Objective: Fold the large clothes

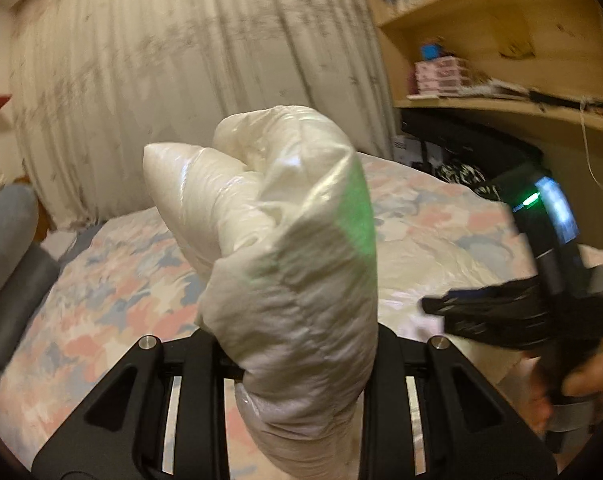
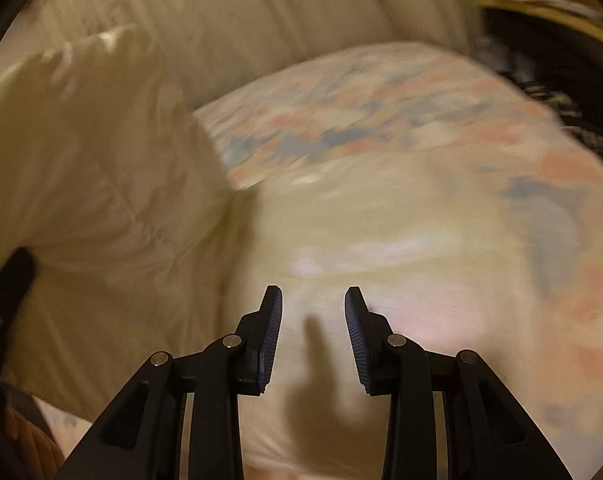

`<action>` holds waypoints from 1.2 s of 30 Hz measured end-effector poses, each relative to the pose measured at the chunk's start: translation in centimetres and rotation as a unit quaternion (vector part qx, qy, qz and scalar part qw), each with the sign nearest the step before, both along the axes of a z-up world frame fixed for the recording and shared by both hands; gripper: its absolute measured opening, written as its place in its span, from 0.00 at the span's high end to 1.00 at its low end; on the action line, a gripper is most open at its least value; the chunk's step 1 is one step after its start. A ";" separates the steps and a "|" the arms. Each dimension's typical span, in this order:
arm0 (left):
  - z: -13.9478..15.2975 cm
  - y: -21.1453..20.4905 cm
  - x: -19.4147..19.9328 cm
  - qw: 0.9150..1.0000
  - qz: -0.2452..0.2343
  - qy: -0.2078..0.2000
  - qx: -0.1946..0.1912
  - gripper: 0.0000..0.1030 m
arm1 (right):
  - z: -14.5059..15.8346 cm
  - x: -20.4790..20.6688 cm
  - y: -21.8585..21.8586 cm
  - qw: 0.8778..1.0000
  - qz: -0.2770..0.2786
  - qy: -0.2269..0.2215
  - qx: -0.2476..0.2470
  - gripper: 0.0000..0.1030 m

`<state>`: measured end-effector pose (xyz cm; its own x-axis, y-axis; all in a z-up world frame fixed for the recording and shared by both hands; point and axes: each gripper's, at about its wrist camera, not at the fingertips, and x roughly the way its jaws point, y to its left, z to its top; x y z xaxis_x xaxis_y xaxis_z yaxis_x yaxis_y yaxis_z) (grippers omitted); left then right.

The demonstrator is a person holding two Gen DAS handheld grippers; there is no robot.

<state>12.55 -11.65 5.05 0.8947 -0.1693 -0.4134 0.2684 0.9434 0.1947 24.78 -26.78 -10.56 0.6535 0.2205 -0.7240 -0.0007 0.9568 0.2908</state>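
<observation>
One jacket (image 1: 285, 248) fold, left gripper (image 1: 297, 364).

Bed (image 1: 113, 288) with pastel patchwork cover.
White puffy jacket (image 2: 381, 220) spread across its near part (blurred in the right wrist view); cover bare beyond, toward the curtain (image 1: 181, 80).

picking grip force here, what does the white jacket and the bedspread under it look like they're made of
The white jacket looks like a puffy padded garment with a thin, glossy synthetic shell, maybe nylon: it shines, crinkles finely and bulges. The left gripper is shut on it. The bedspread looks like matte woven cloth, perhaps cotton, printed pink, blue and cream, with no sheen.
</observation>
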 end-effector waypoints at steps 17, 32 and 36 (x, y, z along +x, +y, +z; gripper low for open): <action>-13.2 -21.9 -1.8 0.976 -0.111 0.016 0.188 0.74 | -3.4 -12.7 -16.2 0.978 -0.207 0.017 -0.012 0.68; -10.5 -19.4 -0.8 0.975 -0.184 0.087 0.090 0.36 | -4.5 -11.6 -16.2 0.979 -0.203 0.017 0.009 0.67; -7.3 -16.2 -0.8 0.974 -0.187 0.124 0.024 0.36 | -2.1 -12.2 -15.3 0.981 -0.195 0.001 0.002 0.66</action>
<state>11.72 -27.84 -2.23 0.6450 -0.4396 -0.6250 0.6368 0.7614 0.1217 12.55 -42.10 -12.66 0.6876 -0.0436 -0.7248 0.3657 0.8831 0.2939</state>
